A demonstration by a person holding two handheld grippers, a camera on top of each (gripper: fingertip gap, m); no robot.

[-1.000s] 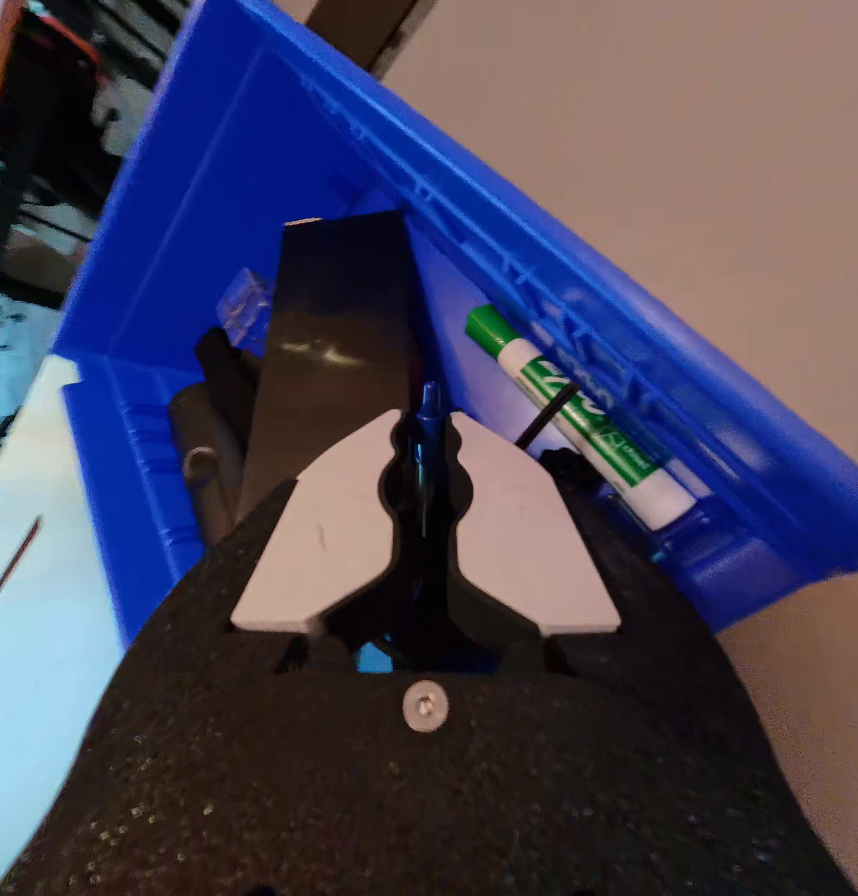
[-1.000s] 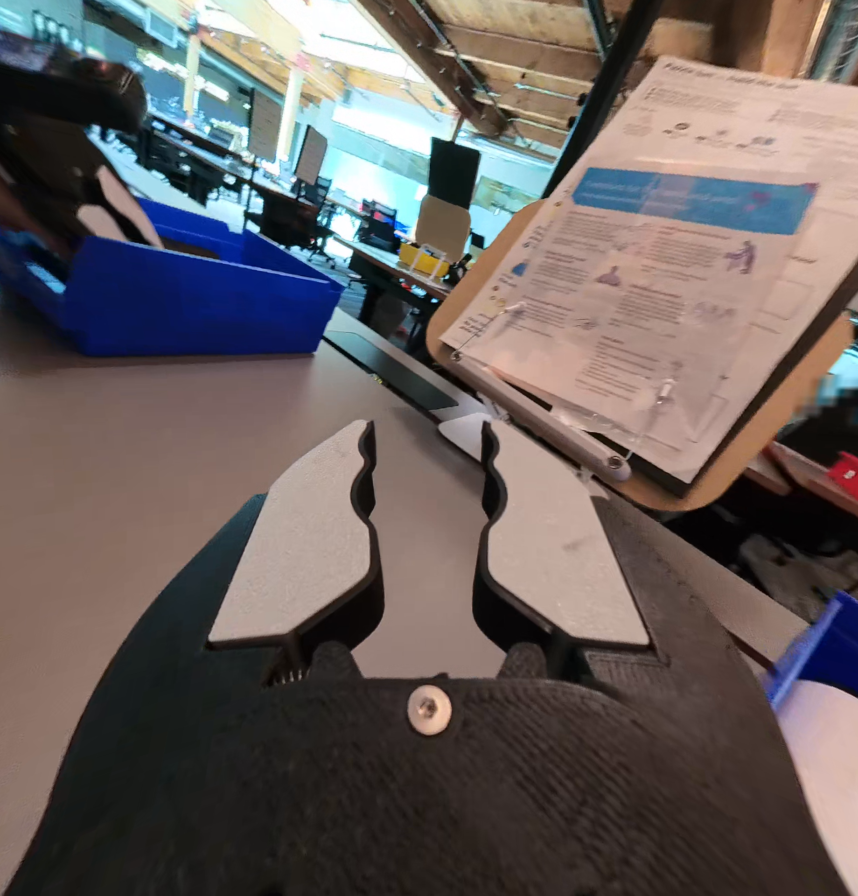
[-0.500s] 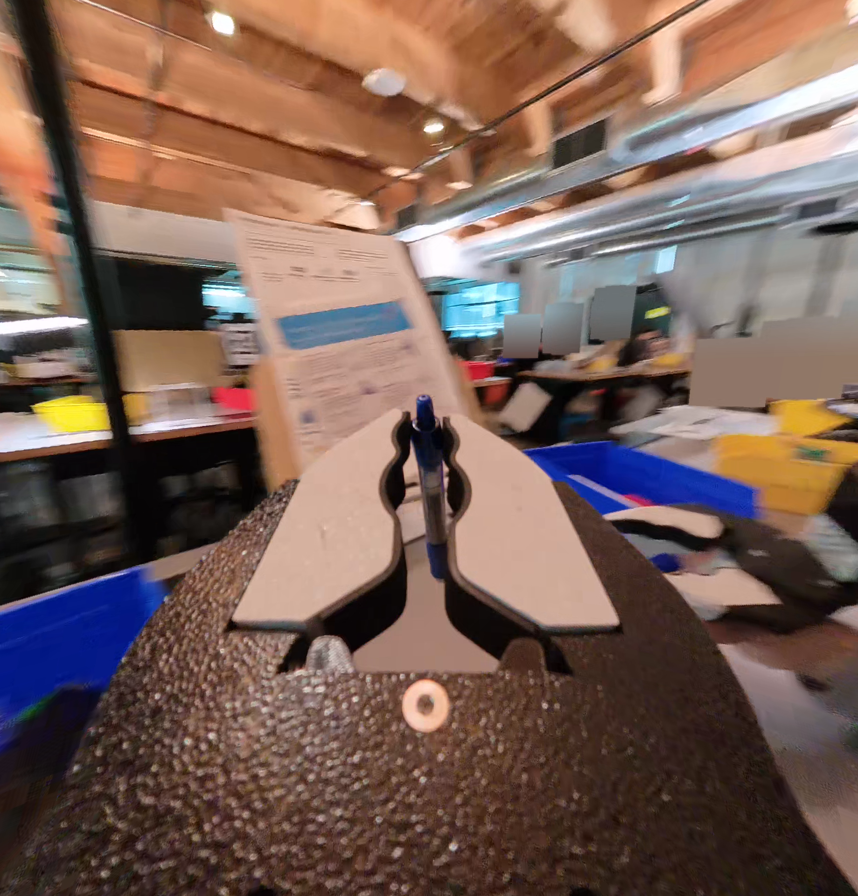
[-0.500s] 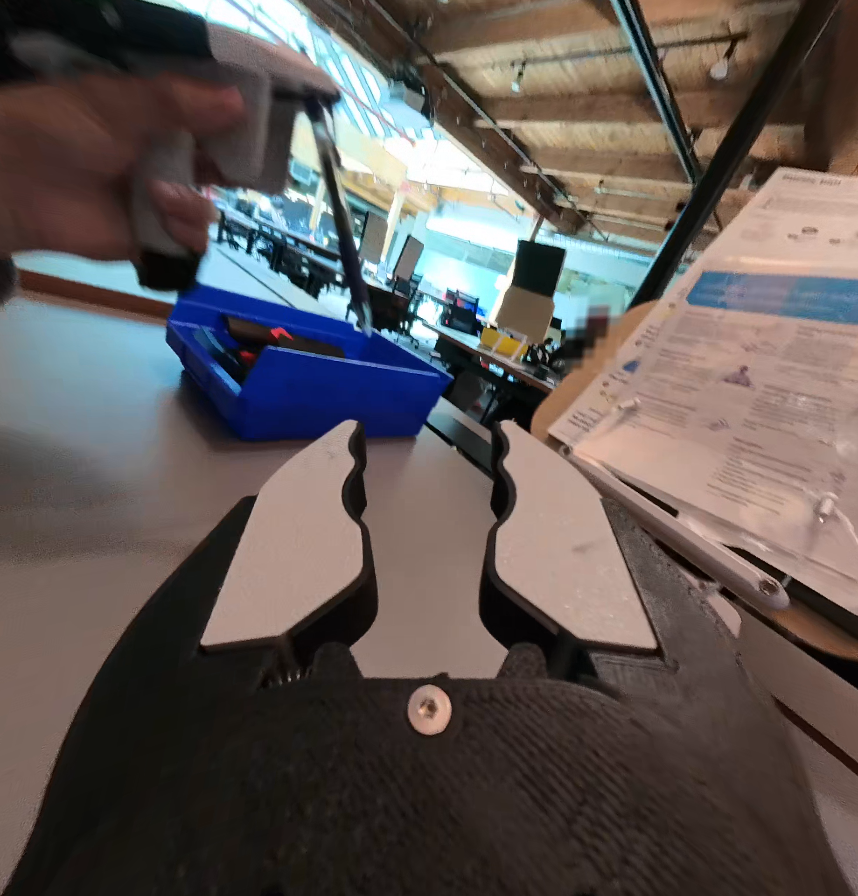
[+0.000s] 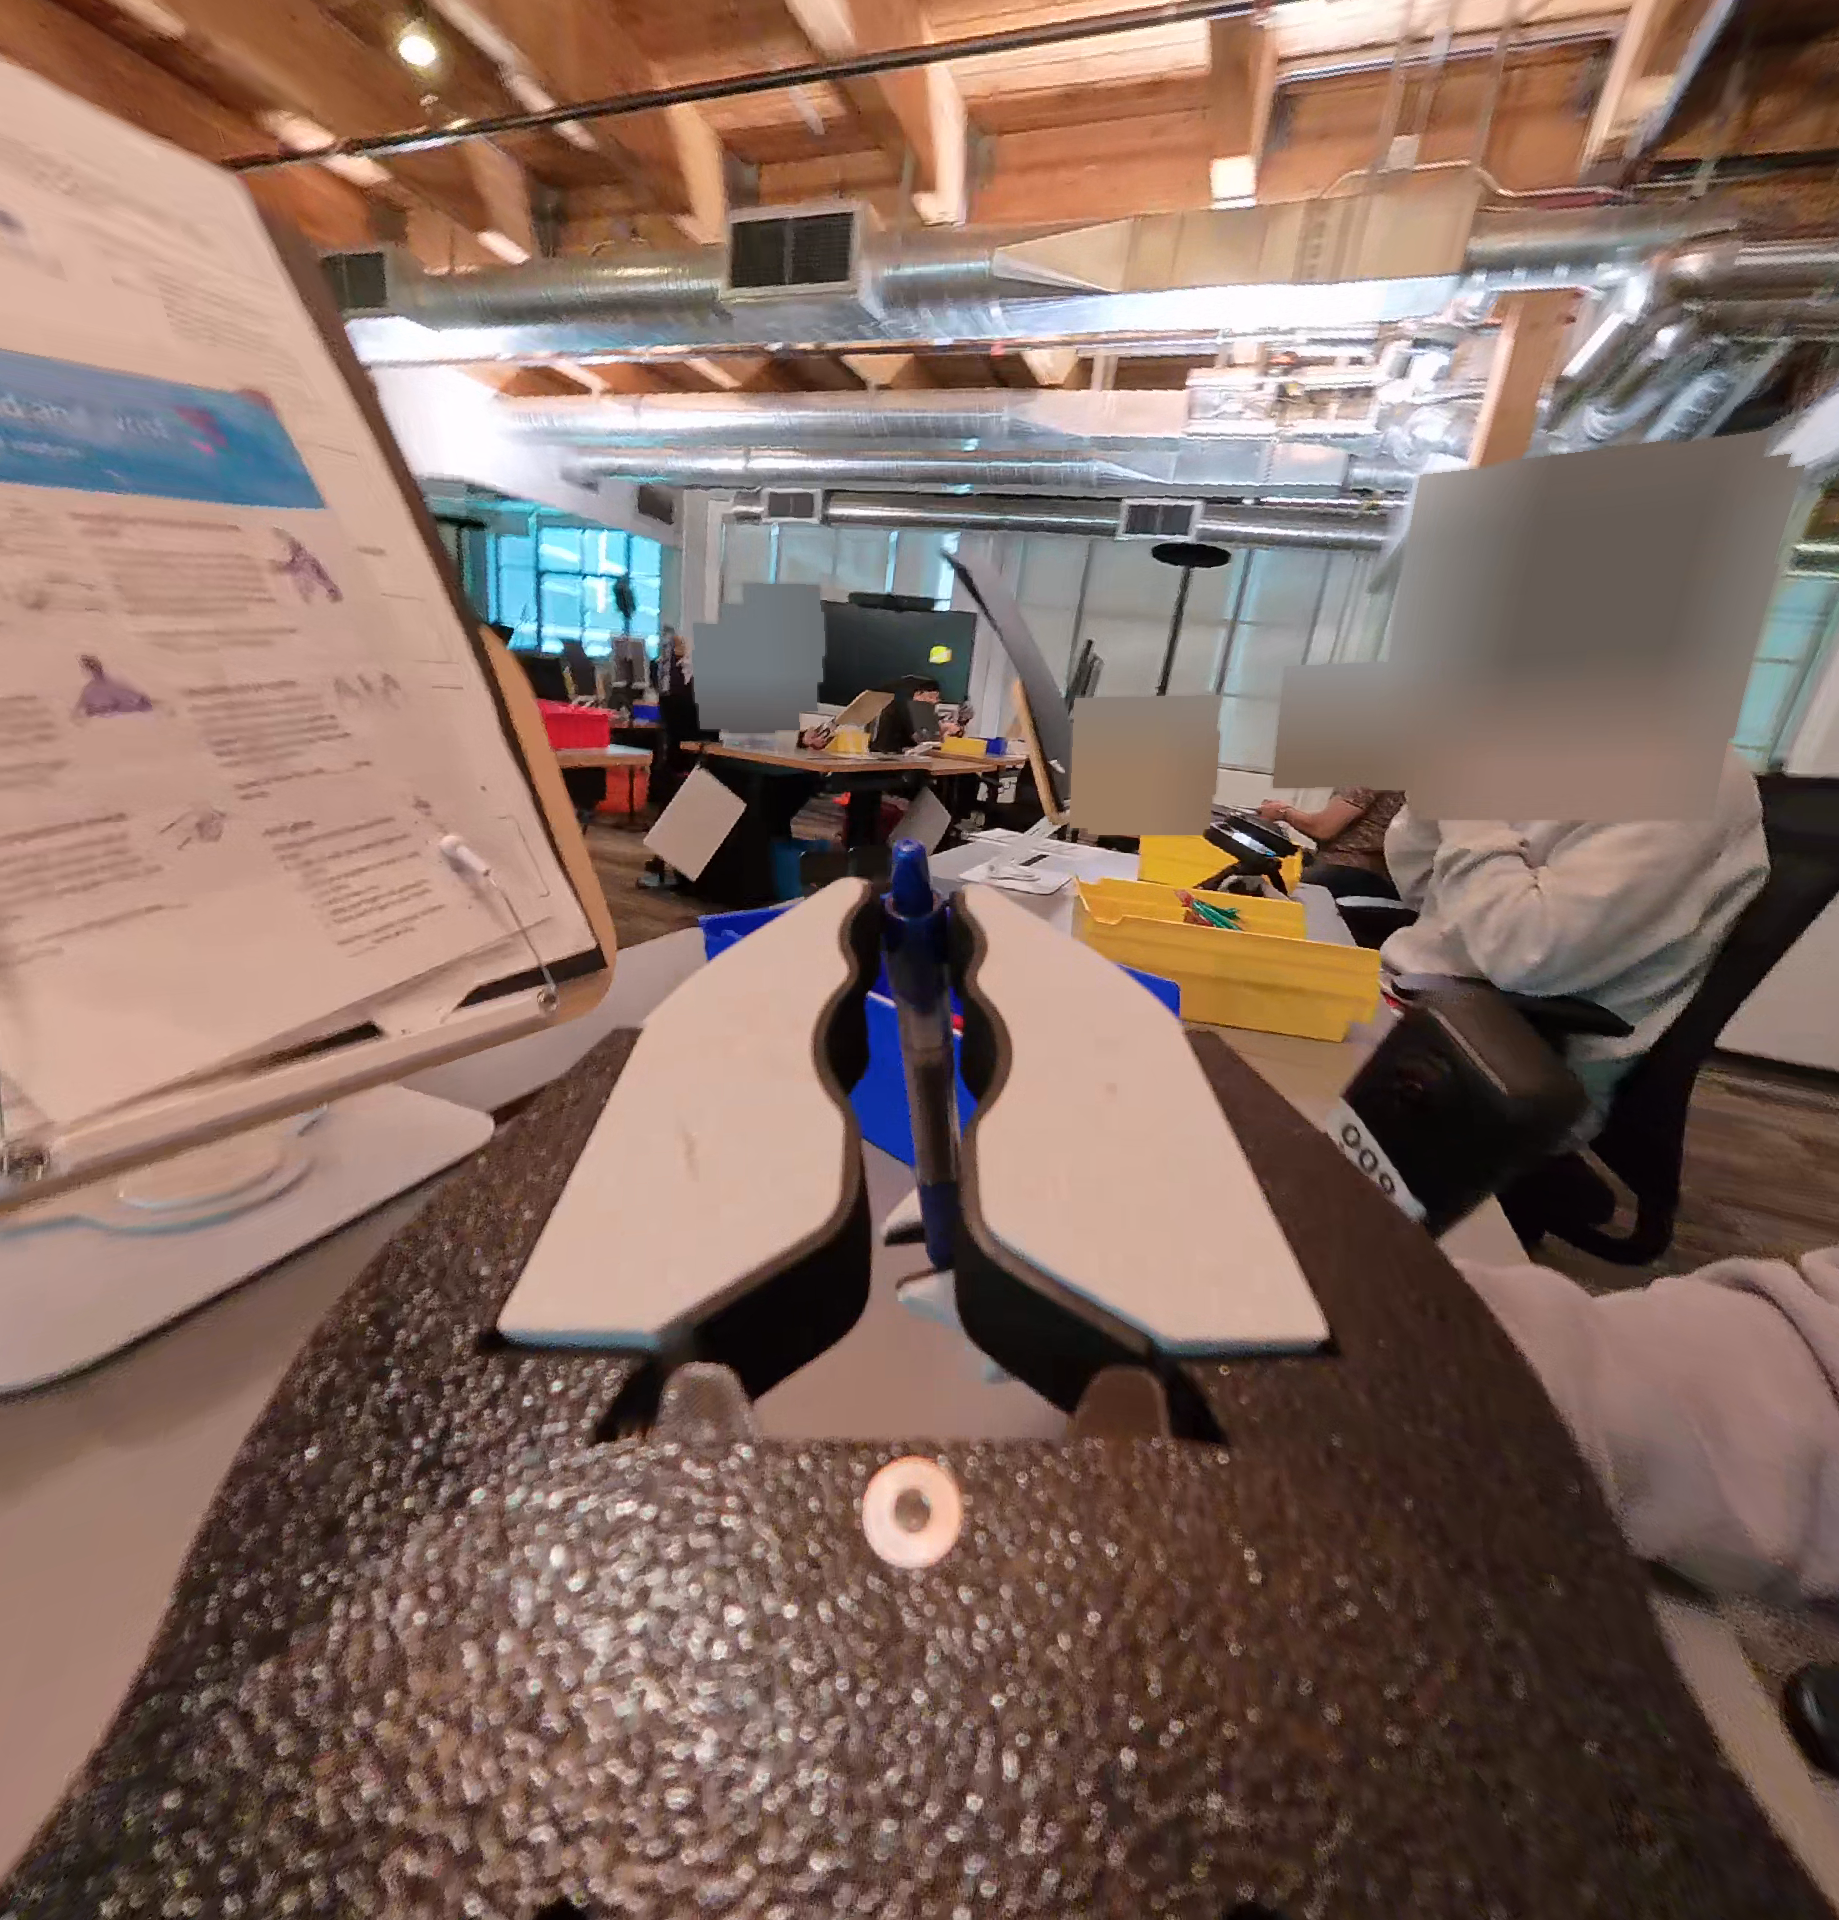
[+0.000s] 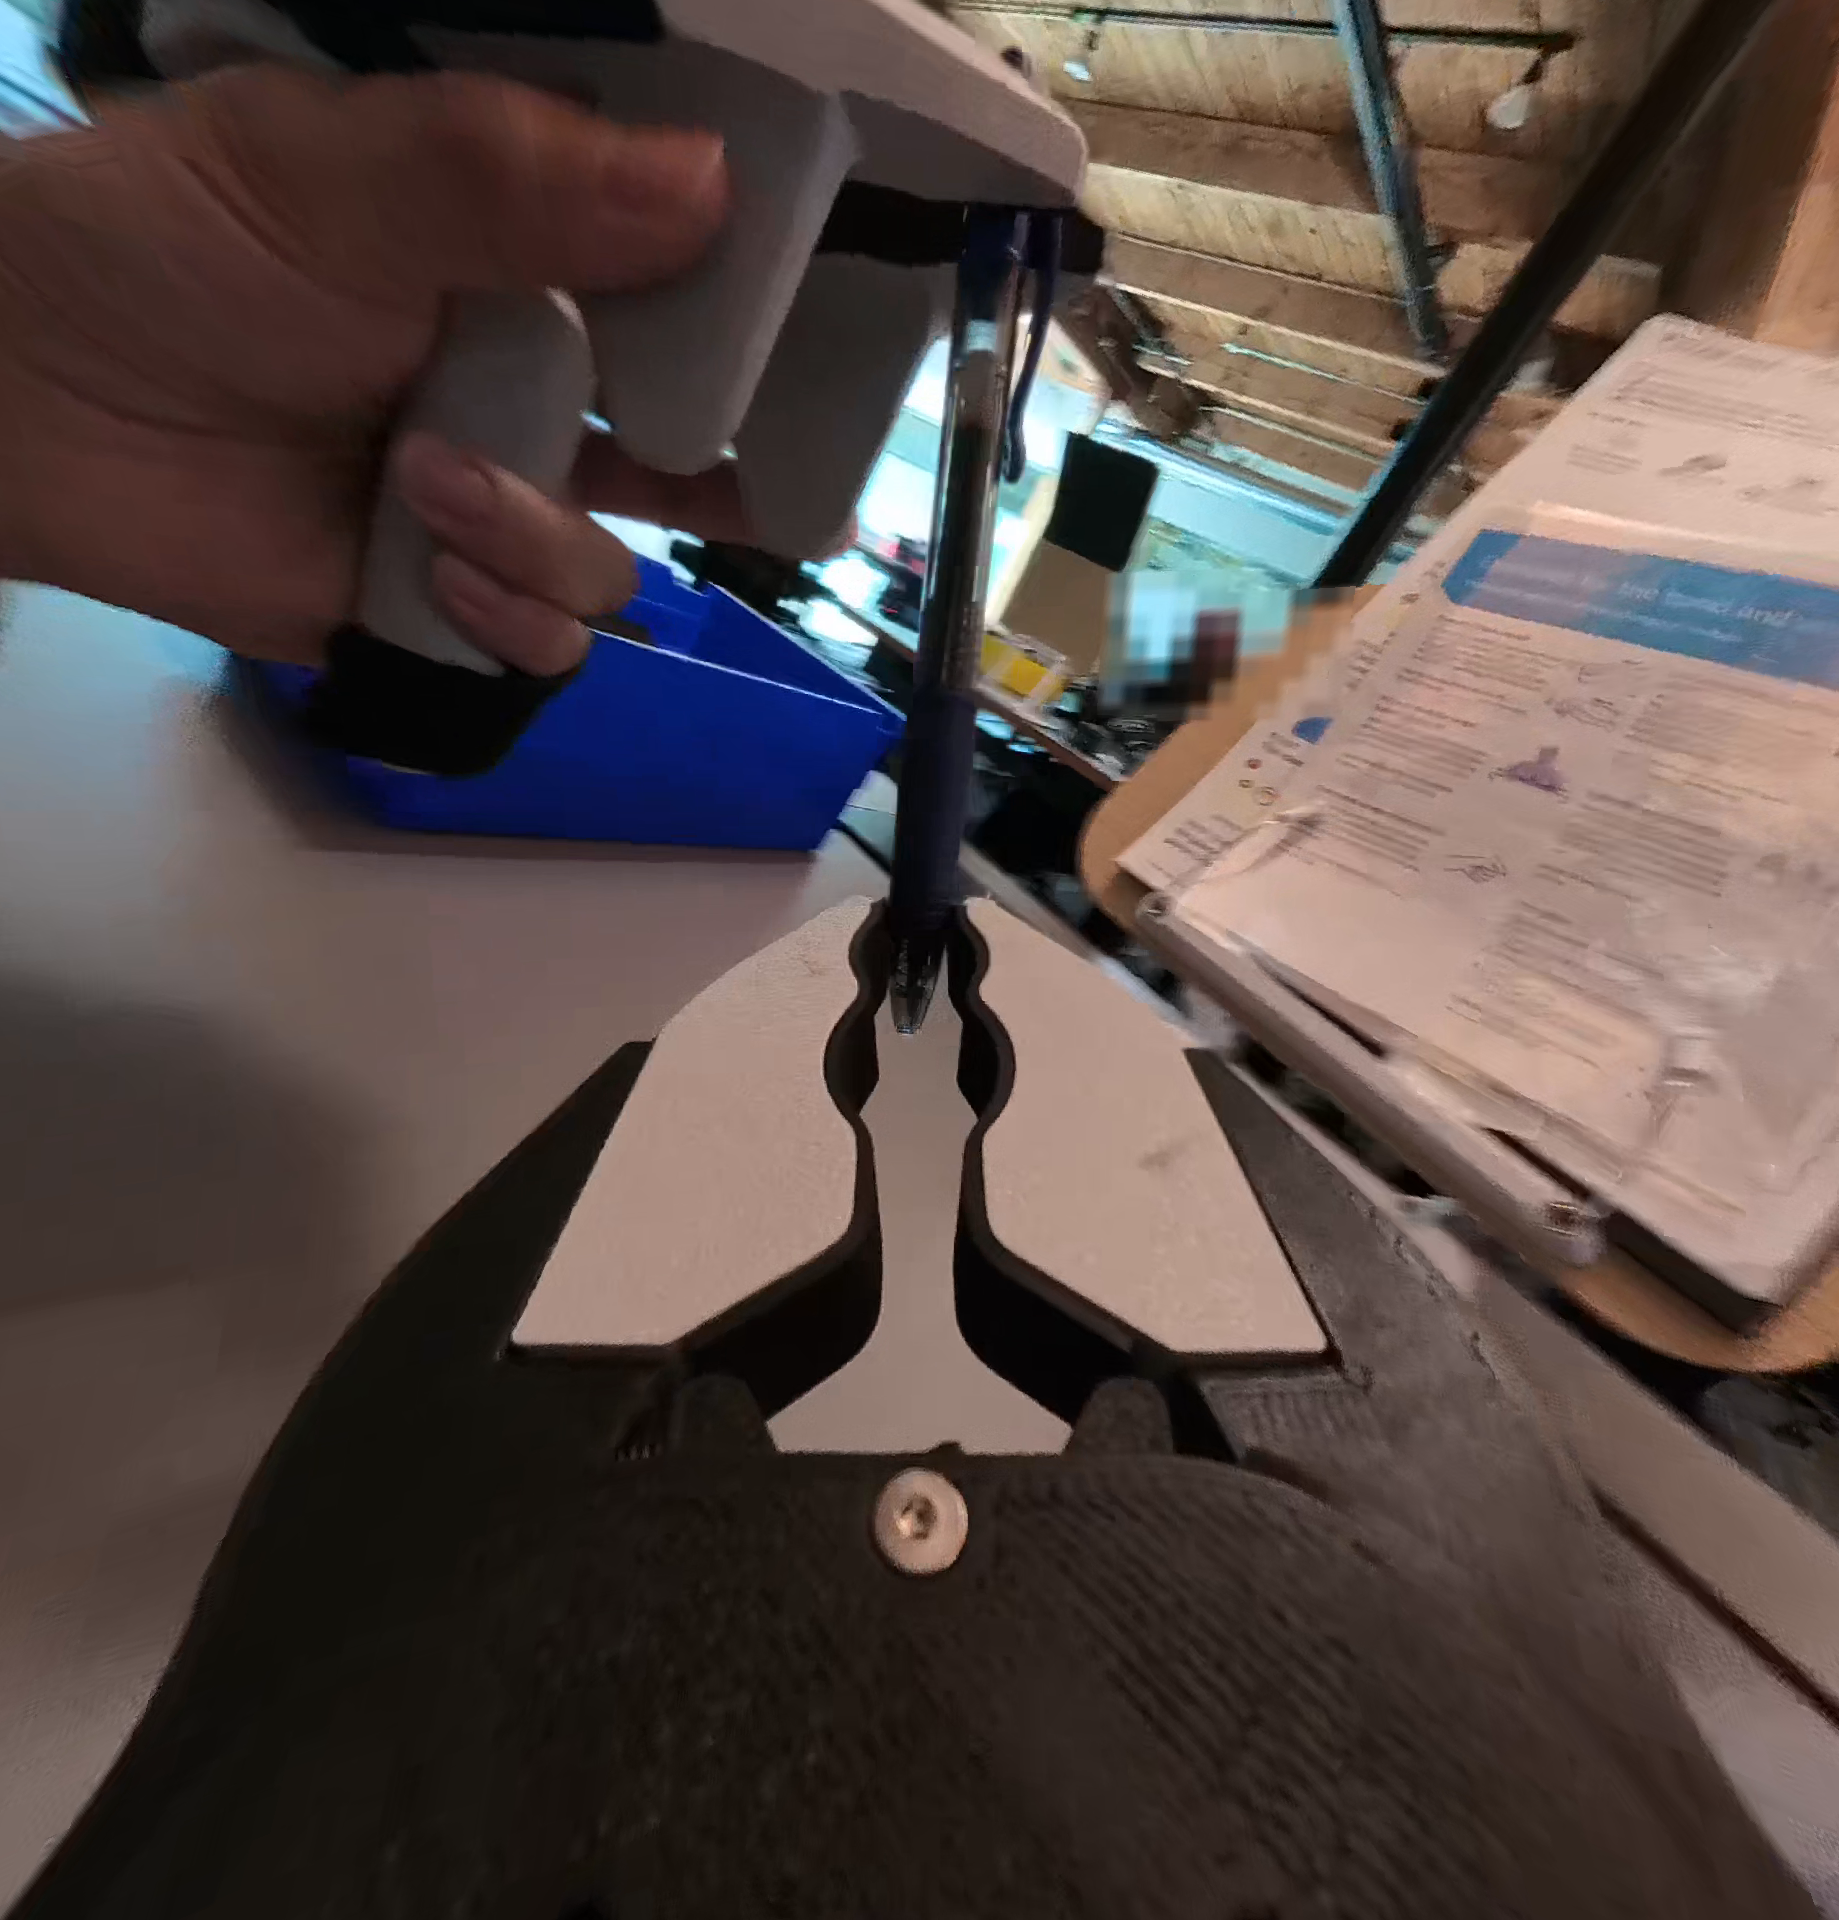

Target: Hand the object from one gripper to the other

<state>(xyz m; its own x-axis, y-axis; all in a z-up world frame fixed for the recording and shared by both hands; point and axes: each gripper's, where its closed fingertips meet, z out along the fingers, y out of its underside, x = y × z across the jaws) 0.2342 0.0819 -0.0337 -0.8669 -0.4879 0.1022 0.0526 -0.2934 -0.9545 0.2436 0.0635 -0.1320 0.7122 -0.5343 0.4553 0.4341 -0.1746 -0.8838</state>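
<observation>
A blue pen is clamped upright between the fingers of my left gripper, which is shut on its upper end. In the right wrist view a hand holds the left gripper at the top. The pen hangs straight down from it. My right gripper has its fingertips closed around the pen's lower tip, just above the grey table. Both grippers hold the pen at once.
A blue bin with small items stands on the table behind the pen. A document stand with printed sheets stands to the right, and shows at the left in the left wrist view. Yellow bins and a seated person are at a farther desk. My right fingertips sit around 10 cm from my left ones.
My left gripper lifted the pen out of the blue bin and carried it over to my right gripper. The right gripper's fingers went from wide open to closed on the pen's tip.
</observation>
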